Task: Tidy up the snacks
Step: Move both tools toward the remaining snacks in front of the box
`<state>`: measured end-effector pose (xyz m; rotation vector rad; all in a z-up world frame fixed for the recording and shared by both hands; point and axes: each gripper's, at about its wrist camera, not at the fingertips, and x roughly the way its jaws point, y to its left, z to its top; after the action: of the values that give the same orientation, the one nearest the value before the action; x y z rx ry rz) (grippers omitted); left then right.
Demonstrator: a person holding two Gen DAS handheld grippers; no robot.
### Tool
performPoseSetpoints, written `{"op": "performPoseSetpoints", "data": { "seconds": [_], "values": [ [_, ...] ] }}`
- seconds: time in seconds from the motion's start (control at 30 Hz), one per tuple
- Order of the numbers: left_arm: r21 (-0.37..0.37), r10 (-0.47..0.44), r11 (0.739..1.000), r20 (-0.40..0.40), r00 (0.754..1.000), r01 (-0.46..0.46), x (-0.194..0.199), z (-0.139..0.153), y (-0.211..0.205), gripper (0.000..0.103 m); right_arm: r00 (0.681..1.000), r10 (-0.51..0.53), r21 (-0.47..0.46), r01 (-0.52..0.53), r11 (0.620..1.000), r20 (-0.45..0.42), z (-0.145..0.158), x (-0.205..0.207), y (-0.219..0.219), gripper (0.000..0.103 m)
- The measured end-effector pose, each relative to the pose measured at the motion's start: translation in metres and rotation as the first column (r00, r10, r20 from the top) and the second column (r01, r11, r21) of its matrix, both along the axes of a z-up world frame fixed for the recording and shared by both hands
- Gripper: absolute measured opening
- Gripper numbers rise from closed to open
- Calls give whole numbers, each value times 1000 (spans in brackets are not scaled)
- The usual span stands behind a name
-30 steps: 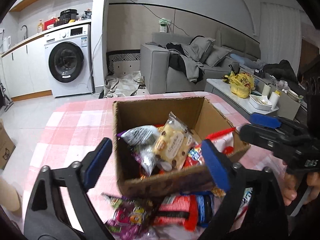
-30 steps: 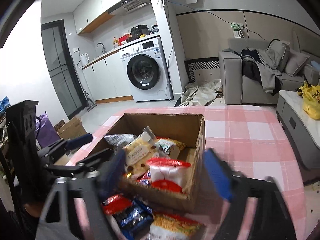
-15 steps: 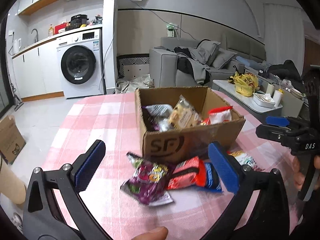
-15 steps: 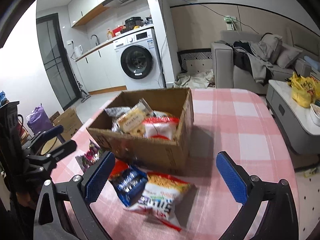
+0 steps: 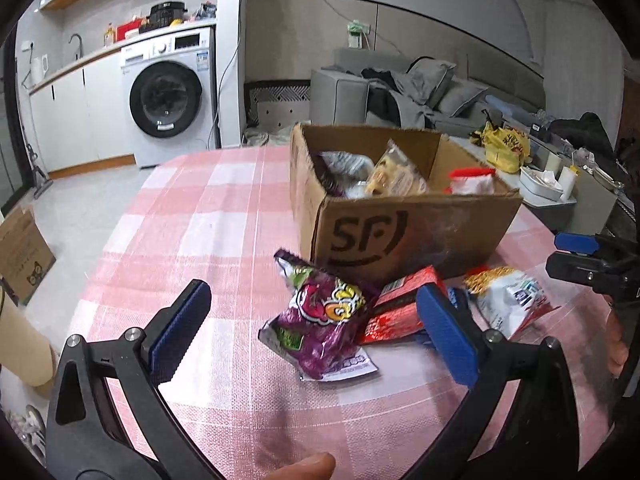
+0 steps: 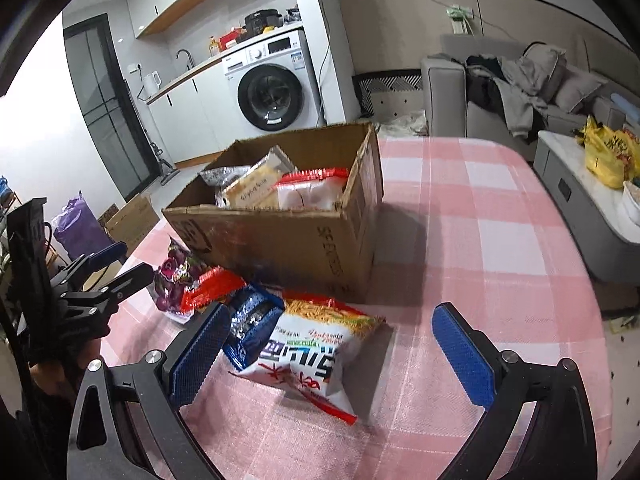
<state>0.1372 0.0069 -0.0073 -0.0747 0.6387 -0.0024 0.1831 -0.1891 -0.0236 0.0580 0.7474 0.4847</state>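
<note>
Left wrist view: the brown cardboard box (image 5: 400,220) printed "SF" stands on the pink checked tablecloth (image 5: 208,232), snack packs upright inside. Just before it a purple crinkled snack bag (image 5: 320,316) lies with its long axis running away from the camera, beside a red foil packet (image 5: 404,304). The left gripper (image 5: 316,332) gapes wide, holding nothing.

Right wrist view: a white noodle-snack bag (image 6: 312,344) with unreadable lettering lies with its top towards the box, touching a blue shiny packet (image 6: 252,324). The right gripper (image 6: 332,356) is spread wide, empty.
</note>
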Motion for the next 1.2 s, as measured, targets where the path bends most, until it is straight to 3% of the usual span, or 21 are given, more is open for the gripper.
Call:
{"op": "performPoseSetpoints", "data": {
  "seconds": [0.4,0.8,1.2],
  "values": [
    [-25,34,999,-91,995,-37,24,-35,9,102,997,21,-47,-25,999,-76,-24,10,9,103],
    [-59,53,996,-137,989,-62,39,-49,24,102,989,55,-54,-62,997,-137,-45,16,17,103],
    [-31,61,997,-191,980,-68,51,-59,17,102,985,64,-62,-75,995,-162,-55,19,24,103]
  ]
}}
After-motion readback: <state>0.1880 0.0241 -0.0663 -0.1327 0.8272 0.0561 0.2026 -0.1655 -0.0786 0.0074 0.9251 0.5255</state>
